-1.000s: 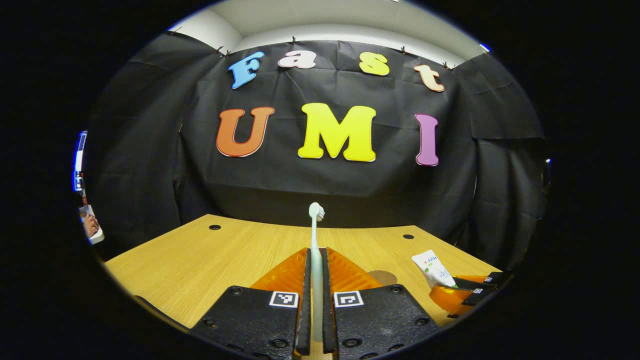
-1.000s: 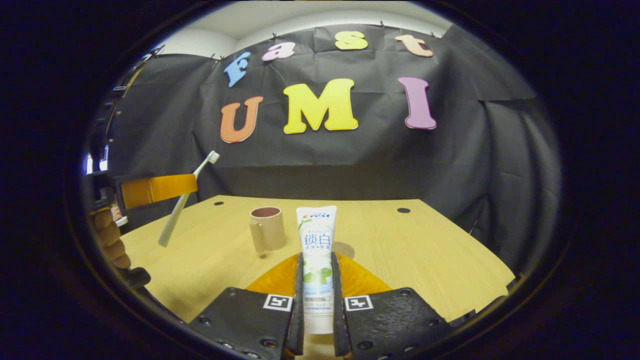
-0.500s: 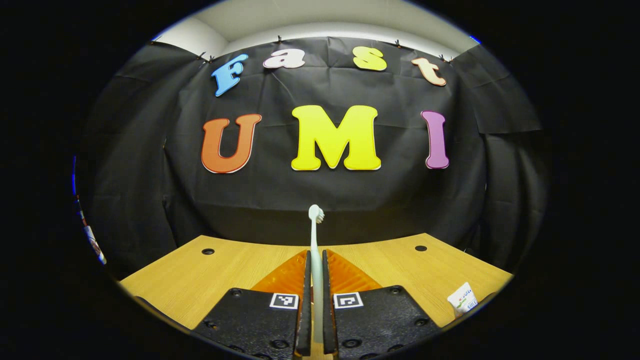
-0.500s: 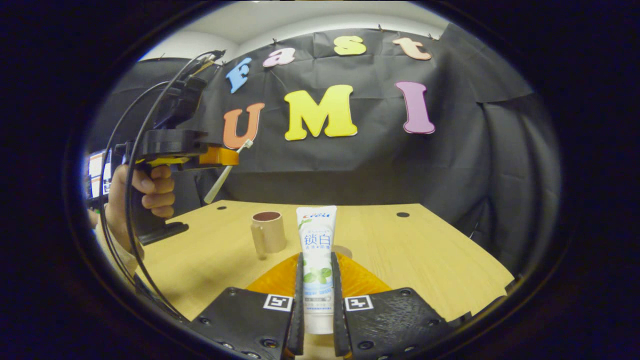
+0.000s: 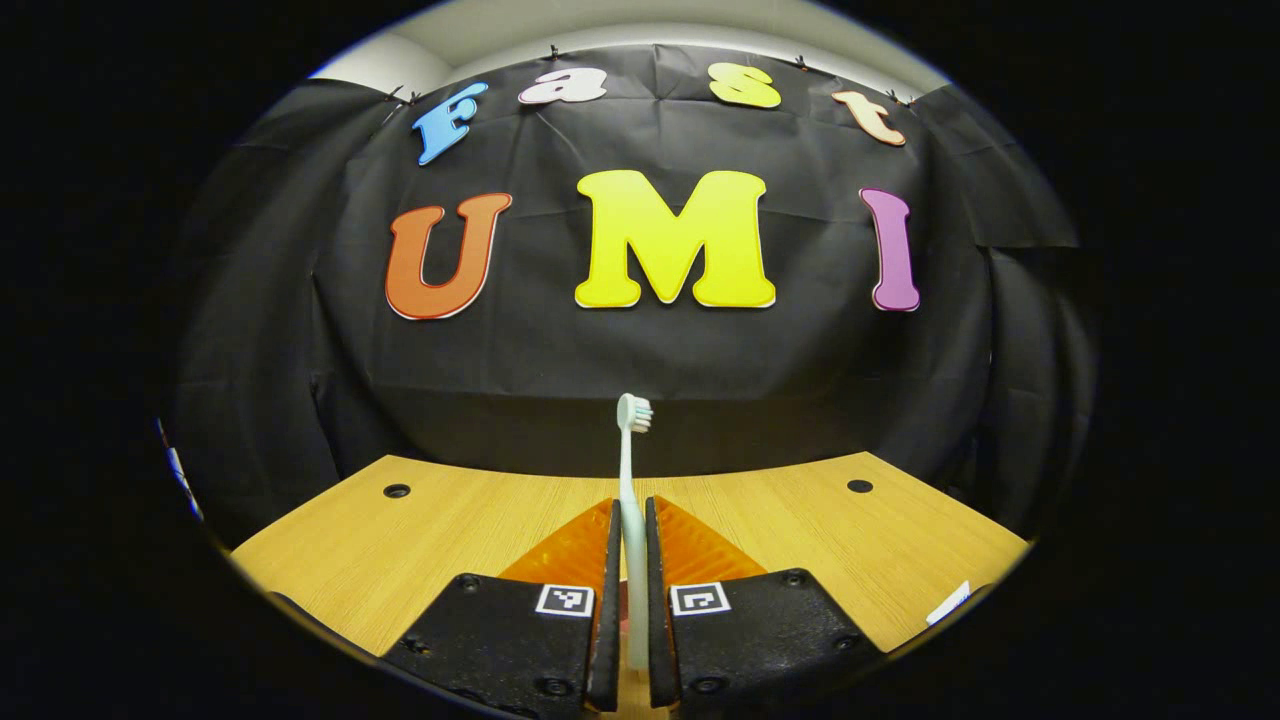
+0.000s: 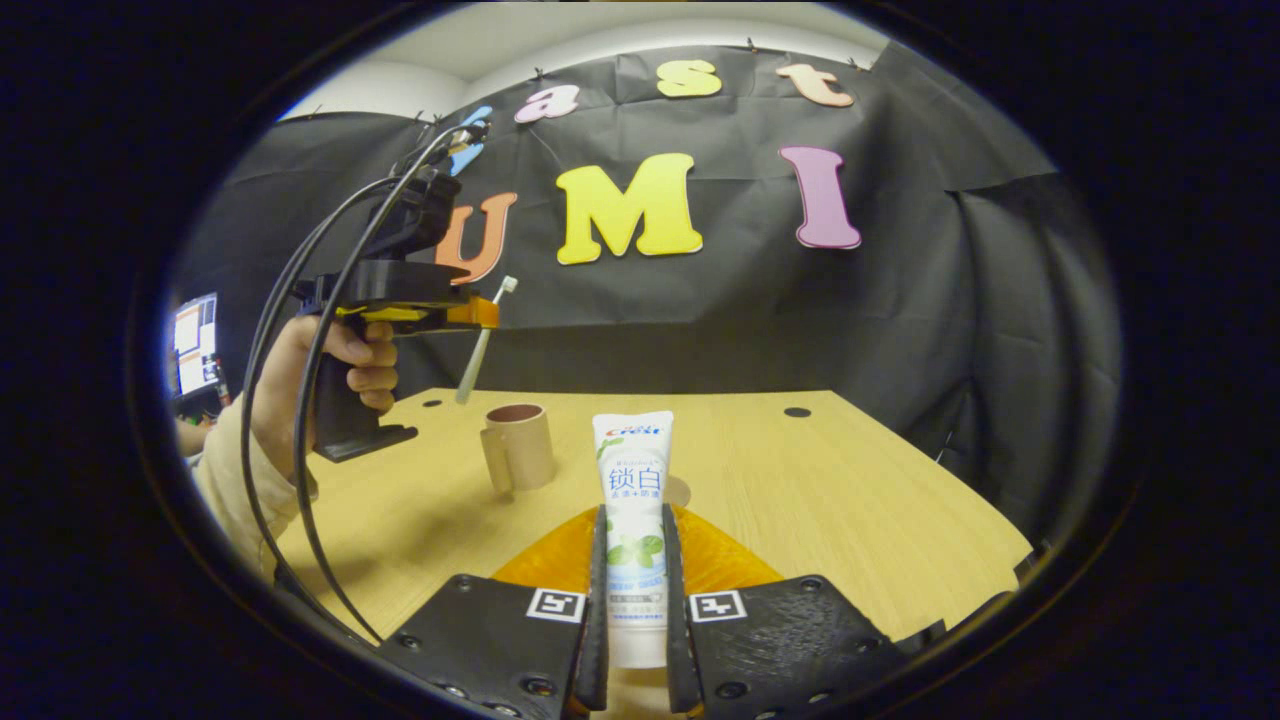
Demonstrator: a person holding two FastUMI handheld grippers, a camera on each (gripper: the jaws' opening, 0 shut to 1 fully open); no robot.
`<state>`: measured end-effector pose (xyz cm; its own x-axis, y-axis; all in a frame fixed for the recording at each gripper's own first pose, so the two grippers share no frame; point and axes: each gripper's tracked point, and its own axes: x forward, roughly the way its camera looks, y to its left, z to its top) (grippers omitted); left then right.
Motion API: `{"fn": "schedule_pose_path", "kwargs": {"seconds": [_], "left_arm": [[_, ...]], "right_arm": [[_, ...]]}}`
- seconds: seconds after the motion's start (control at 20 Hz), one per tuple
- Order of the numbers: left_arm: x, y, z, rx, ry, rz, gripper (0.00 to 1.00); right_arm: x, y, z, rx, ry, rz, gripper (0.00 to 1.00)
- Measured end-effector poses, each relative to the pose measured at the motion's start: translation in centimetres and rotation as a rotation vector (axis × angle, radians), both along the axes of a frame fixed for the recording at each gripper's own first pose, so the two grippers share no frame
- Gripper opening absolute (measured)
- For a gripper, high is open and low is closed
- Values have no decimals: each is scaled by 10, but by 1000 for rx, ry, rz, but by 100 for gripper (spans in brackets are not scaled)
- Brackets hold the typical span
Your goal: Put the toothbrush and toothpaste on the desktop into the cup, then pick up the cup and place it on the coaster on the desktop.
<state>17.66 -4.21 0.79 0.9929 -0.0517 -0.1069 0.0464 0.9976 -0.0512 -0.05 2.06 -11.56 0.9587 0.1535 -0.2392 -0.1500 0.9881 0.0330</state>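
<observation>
Printed brand label on toothpaste

Left gripper: my fingers are closed on the toothbrush handle, held well above the surface, pointing level toward the back wall.
Left hand: seen in the right gripper view, I wrap the grip from behind; a pale sleeve covers my forearm.
Right gripper: my fingers press both sides of the toothpaste tube, held upright, low over the surface.
</observation>
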Motion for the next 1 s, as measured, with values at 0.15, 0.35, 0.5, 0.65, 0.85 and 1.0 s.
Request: {"fn": "schedule_pose_path", "kwargs": {"seconds": [0.15,0.35,0.5,0.65,0.85,1.0], "left_arm": [[-2,3,10,13,-29,2,15],[-3,5,8,24,-28,0,28],[-3,6,-2,10,7,-3,33],[0,12,-4,10,12,3,51],[2,26,-12,24,24,22,55],[8,47,-17,31,26,49,61]], "right_arm": [[2,1,-1,0,1,1,24],[0,6,-4,4,13,12,23],[0,7,-2,-7,7,13,24],[0,8,-4,-10,9,18,24],[2,9,-11,-9,25,17,24],[4,11,-14,-17,34,19,24]]}}
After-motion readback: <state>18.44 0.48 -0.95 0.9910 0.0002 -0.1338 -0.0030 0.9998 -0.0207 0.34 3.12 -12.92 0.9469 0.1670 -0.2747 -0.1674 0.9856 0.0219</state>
